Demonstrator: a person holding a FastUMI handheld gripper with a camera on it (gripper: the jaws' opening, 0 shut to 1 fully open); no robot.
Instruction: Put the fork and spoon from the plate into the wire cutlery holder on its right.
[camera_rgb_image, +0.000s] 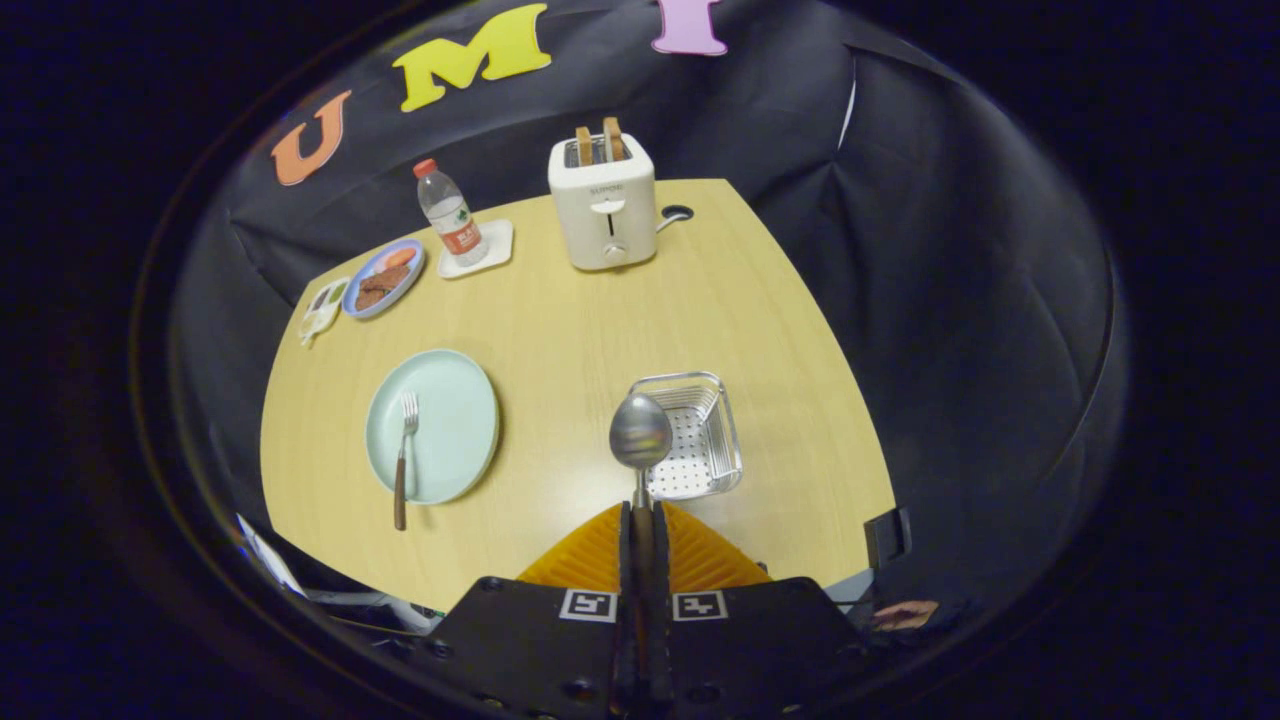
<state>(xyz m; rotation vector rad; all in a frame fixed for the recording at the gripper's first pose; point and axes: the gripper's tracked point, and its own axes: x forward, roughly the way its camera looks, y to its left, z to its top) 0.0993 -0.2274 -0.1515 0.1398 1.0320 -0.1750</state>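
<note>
My gripper (641, 512) is shut on the handle of a metal spoon (640, 433), held high above the wooden table. The spoon's bowl points forward and overlaps the near left corner of the wire cutlery holder (715, 400), which stands just ahead and slightly right of the fingers. To the left lies a pale green plate (455, 395). A fork (404, 455) with a brown handle rests on it, tines pointing away and the handle sticking out over the plate's near rim.
At the back of the table (560, 330) stand a white toaster (603, 205) holding toast, a water bottle (448, 212) on a white coaster, a blue plate of food (384, 277) and a small white tray (323, 308). The table's edge drops off to the right.
</note>
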